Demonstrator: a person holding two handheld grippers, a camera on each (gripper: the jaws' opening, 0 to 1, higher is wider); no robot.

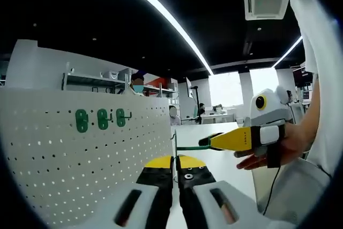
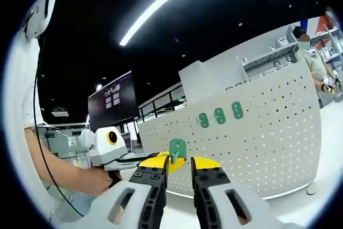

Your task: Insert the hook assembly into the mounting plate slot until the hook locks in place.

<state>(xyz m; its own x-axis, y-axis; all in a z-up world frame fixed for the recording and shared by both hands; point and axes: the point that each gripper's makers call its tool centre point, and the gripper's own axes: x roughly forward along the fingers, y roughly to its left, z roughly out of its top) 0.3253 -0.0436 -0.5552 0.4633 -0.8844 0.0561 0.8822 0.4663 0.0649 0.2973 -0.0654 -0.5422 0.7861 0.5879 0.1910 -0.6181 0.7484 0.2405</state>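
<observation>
Hook (image 2: 177,149) | in right tool (image 2: 179,163) | pegboard (image 2: 257,132): three hooks (image 2: 220,115)

An open-plan lab: white pegboard (image 1: 80,154), shelving (image 1: 107,81), ceiling light strips (image 1: 161,12), wall screen (image 2: 111,100), distant workstations.

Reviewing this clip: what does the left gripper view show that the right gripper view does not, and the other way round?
Left gripper view: its own left tongs, closed at the edge of the white pegboard; the right tongs seen side-on, holding the loose green hook; a ceiling air unit.
Right gripper view: that hook's flat green head seen end-on between the tongs, and a dark wall screen.
Both: the pegboard with three mounted green hooks, and the ceiling light strip.
</observation>
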